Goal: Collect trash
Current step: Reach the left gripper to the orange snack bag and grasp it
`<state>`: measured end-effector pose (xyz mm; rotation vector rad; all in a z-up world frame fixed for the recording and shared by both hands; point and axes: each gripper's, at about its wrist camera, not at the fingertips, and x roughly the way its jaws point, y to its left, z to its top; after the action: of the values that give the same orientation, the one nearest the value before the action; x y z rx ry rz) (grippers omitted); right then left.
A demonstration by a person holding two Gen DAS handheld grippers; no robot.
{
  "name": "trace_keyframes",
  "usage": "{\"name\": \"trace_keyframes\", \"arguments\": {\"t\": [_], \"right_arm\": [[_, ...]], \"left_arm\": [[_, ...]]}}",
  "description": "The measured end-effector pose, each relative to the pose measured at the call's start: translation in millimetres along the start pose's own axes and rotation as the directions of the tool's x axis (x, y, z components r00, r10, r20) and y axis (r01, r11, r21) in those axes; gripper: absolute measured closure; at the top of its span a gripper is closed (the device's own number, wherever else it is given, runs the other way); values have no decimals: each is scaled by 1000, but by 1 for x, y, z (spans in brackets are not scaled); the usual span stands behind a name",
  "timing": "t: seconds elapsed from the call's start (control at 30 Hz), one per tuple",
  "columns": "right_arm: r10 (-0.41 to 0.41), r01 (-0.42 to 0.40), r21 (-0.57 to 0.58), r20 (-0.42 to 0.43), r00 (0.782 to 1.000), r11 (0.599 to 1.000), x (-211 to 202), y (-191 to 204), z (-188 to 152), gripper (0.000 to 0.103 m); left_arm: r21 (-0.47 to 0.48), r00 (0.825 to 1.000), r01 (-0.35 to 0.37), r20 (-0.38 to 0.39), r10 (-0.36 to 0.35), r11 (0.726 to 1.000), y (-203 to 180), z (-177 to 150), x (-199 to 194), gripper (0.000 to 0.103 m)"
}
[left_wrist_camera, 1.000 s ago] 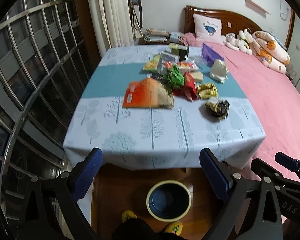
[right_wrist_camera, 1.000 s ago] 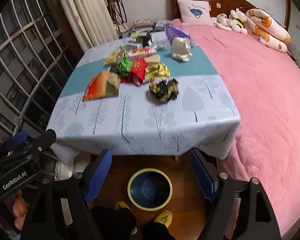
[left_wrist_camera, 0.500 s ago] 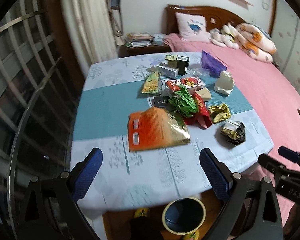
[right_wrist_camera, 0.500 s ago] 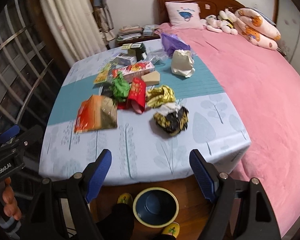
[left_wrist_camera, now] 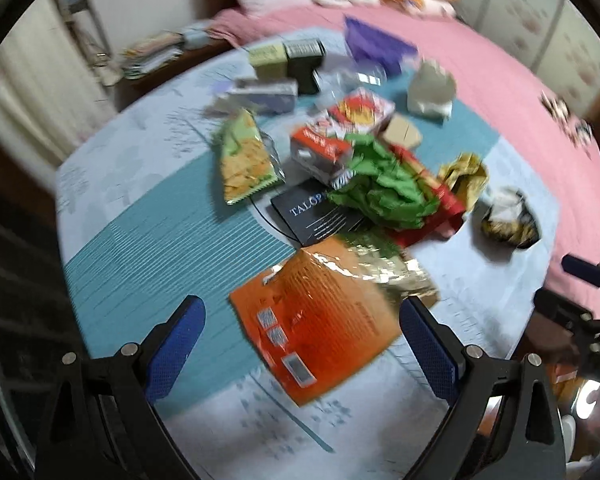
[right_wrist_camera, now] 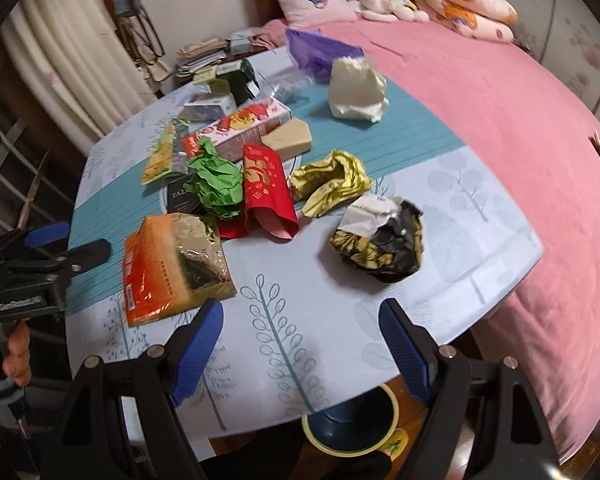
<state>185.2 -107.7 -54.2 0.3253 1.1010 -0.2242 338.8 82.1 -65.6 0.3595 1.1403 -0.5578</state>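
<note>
Trash is spread across the table (right_wrist_camera: 300, 320), and nothing of it is held: the left gripper (left_wrist_camera: 300, 332) is seen wide open above the orange foil snack bag (left_wrist_camera: 320, 320), the right gripper (right_wrist_camera: 302, 344) equally wide open and empty over bare cloth near the front edge. Just beyond the right gripper, a crumpled black-and-yellow wrapper (right_wrist_camera: 380, 240) is found, then a yellow wrapper (right_wrist_camera: 332, 186), a red packet (right_wrist_camera: 268, 192) and a green paper wad (right_wrist_camera: 216, 184), these last two touching. Further back, a white crumpled bag (right_wrist_camera: 356, 90) and a purple bag (right_wrist_camera: 316, 50) are noted. One bin (right_wrist_camera: 352, 424), blue inside with a yellow rim, is seen on the wooden floor below the table edge; its contents cannot be told. A tree-patterned cloth with a teal band covers the table; a pink bed (right_wrist_camera: 500, 120) lies just beside it, curtains (right_wrist_camera: 60, 60) at left.
</note>
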Motion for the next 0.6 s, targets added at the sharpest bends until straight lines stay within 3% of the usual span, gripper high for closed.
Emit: {"name": "trace_keyframes", "arguments": {"t": [0.1, 0.3, 0.5, 0.6], "right_arm": [[-19, 19, 31, -15, 1000, 999, 12, 2, 1, 23], [-44, 47, 90, -40, 998, 995, 27, 1, 1, 23], [-64, 72, 122, -62, 996, 990, 36, 0, 0, 23], [-74, 83, 133, -70, 995, 988, 39, -1, 0, 23]], "left_arm": [[59, 998, 18, -56, -15, 998, 2, 8, 32, 6], [126, 978, 140, -175, -117, 982, 1, 14, 72, 6], [224, 966, 174, -230, -122, 959, -13, 8, 93, 6], [255, 968, 179, -218, -123, 950, -19, 6, 96, 5]]}}
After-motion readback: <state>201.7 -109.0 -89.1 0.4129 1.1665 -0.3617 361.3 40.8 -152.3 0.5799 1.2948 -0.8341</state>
